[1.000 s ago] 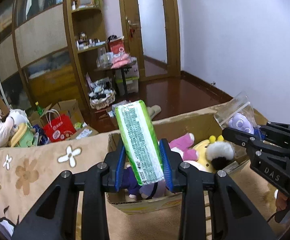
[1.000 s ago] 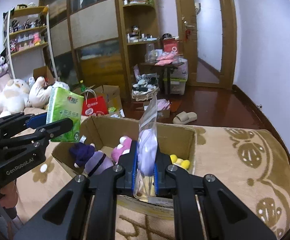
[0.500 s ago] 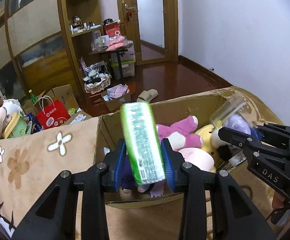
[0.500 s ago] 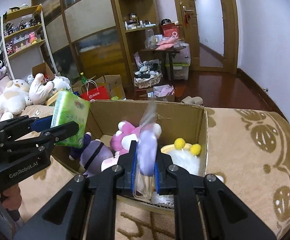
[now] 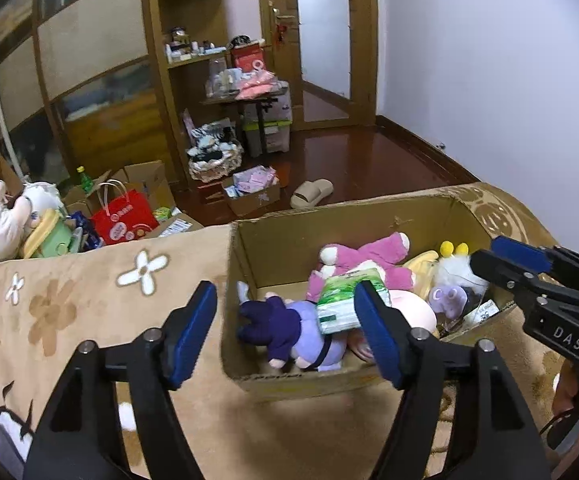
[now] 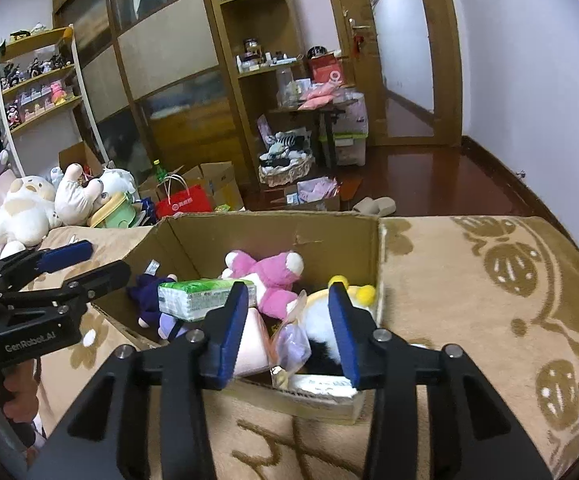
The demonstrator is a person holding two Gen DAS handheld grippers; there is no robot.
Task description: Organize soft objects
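A cardboard box [image 5: 289,240] [image 6: 273,232] stands on the beige bed cover. Inside lie a pink plush [image 5: 365,256] [image 6: 273,272], a purple plush [image 5: 285,328] [image 6: 149,292], a white and yellow plush [image 5: 453,268] [image 6: 325,316], a green tissue pack [image 5: 345,300] [image 6: 201,294] and a clear bag with a purple toy [image 5: 445,298] [image 6: 293,340]. My left gripper [image 5: 285,332] [image 6: 89,264] is open and empty over the box's near left edge. My right gripper [image 6: 289,328] [image 5: 505,260] is open and empty over the box's near right part.
The bed cover [image 6: 469,300] spreads around the box. Large white plush toys [image 6: 29,208] lie at the bed's far left. Beyond are a red bag [image 5: 123,220], cardboard boxes, a slipper [image 5: 313,192], shelves and a door.
Both grippers opened. The left let go of the tissue pack and the right let go of the clear bag; both now lie in the box.
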